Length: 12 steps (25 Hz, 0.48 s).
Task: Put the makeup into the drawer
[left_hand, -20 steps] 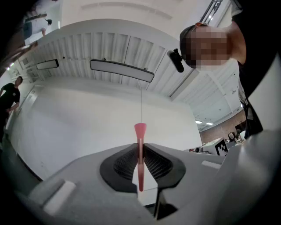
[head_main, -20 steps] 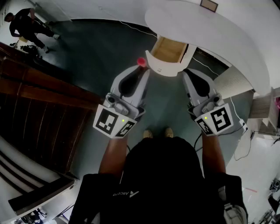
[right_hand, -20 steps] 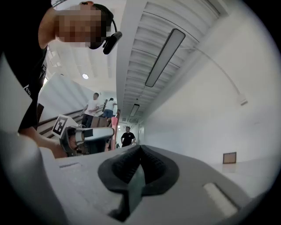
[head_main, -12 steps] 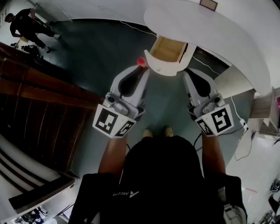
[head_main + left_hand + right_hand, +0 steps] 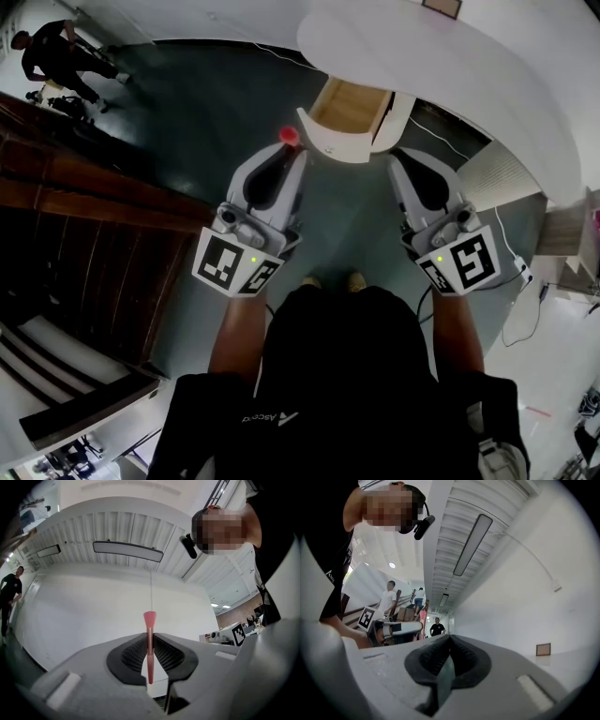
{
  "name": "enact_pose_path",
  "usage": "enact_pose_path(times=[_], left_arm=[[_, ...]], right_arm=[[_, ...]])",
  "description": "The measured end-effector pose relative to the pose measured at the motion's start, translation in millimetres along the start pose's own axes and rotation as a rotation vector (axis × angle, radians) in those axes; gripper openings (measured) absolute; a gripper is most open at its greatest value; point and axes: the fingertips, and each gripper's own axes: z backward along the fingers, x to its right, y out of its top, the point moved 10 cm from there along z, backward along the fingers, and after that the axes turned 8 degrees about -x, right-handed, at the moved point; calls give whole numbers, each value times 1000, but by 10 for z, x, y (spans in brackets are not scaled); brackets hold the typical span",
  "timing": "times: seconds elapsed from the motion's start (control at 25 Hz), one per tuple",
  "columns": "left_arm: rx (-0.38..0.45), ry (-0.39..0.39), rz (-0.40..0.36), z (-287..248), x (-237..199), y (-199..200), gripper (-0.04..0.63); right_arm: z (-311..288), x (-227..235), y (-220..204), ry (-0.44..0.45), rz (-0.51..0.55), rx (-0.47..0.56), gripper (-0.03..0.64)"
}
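In the head view my left gripper [image 5: 285, 150] is shut on a slim pink makeup stick [image 5: 289, 137], whose flared tip pokes out past the jaws. It hangs just left of the front of the open wooden drawer [image 5: 349, 106] in the white round table [image 5: 450, 66]. The left gripper view has the makeup stick [image 5: 149, 654] upright, clamped between the black pads [image 5: 133, 654] of the left gripper [image 5: 150, 641]. My right gripper [image 5: 405, 161] is to the right of the drawer front. Its jaws are closed on nothing in the right gripper view [image 5: 449, 643].
Dark wooden stairs [image 5: 84, 234] run along the left. A person [image 5: 52, 58] stands far off at the upper left. A cable [image 5: 281, 58] lies on the grey-green floor, and a ribbed white panel [image 5: 502, 173] stands at the right. My feet [image 5: 328, 279] are below the grippers.
The left gripper with the makeup stick has drifted slightly left. The drawer and table sit a little further left in the view. The right gripper has barely moved.
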Motion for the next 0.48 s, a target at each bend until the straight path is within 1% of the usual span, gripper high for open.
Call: enact_pose_path(times=[0.24, 0.48], left_arm=[[-11, 8, -18, -153, 40, -16, 52], [-5, -1, -30, -341, -183, -59, 54]], right_arm=[[26, 182, -33, 6, -7, 8, 3], [-172, 340, -73, 2, -1, 0, 3]])
